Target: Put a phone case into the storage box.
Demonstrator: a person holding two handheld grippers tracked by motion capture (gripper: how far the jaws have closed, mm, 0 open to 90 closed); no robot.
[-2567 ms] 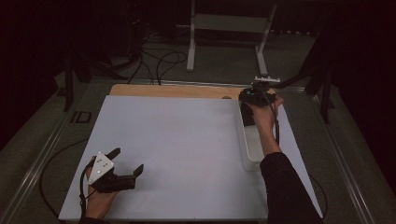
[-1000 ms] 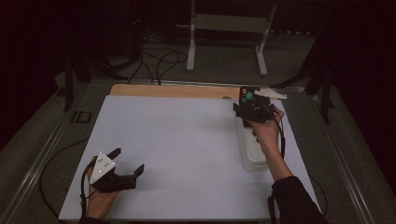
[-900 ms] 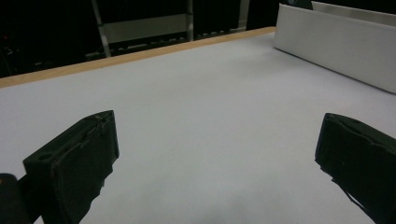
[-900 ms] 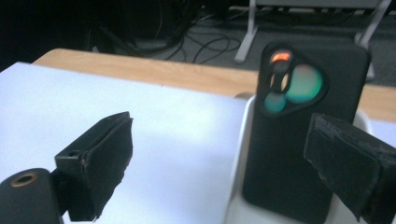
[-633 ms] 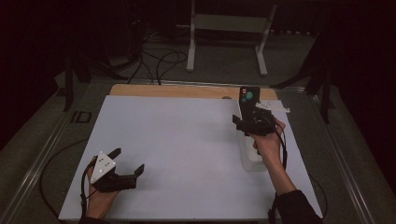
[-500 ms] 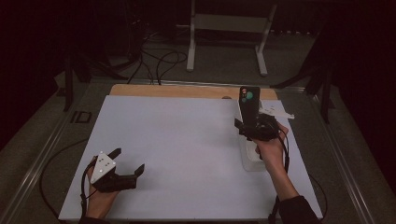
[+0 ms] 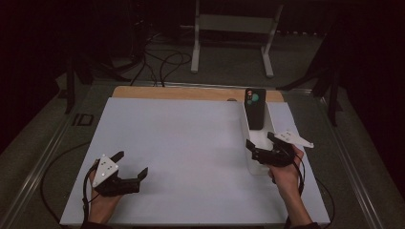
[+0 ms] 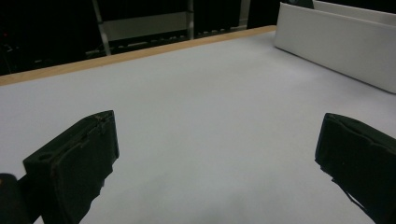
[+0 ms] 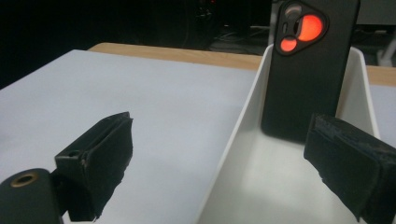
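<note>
1. The right gripper (image 7: 261,144) hovers over the near end of the narrow white plastic bin (image 7: 272,125); its jaws stand apart and hold nothing.
2. In the right gripper view, the black phone case with the orange-tinted camera cut-out (image 9: 308,70) stands upright in the bin (image 9: 243,121), leaning against the far wall.
3. The left gripper (image 7: 128,167) rests on the white counter (image 7: 181,143), jaws apart, well apart from the bin.
4. Risk: the case stands on its narrow bottom edge. A nudge to the bin wall, or one jaw touching the case before the other, would likely tip it flat.
</note>
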